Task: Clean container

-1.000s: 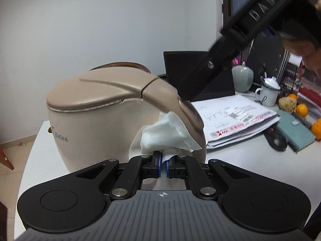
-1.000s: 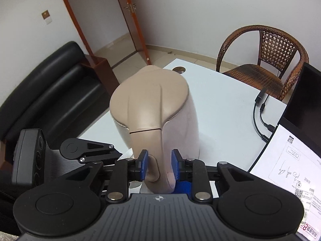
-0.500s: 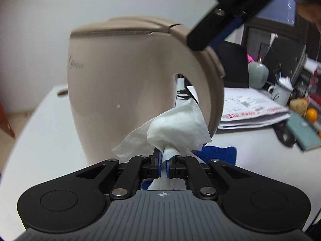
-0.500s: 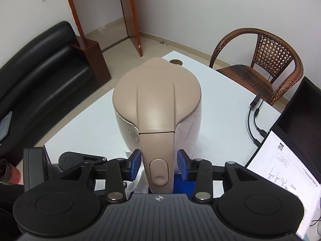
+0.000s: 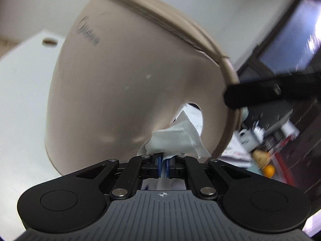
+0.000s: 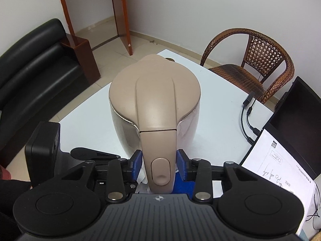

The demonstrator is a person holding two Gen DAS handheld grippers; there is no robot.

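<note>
A beige electric kettle fills the left wrist view, close and tilted in frame. My left gripper is shut on a crumpled white tissue pressed against the kettle's lower side near the handle. In the right wrist view the kettle stands on the white table with its lid closed. My right gripper is shut on the kettle's handle, blue pads touching both sides. The left gripper's body shows low on the kettle's left.
A white table holds cables, a dark monitor and papers at right. A blue cloth lies under the handle. A wicker chair and black sofa stand beyond. Cups and oranges lie right.
My left gripper has dropped lower and closer to the kettle's side with the tissue, its view now tilted and blurred. My right gripper stays around the handle, jaws closer on it than before.
</note>
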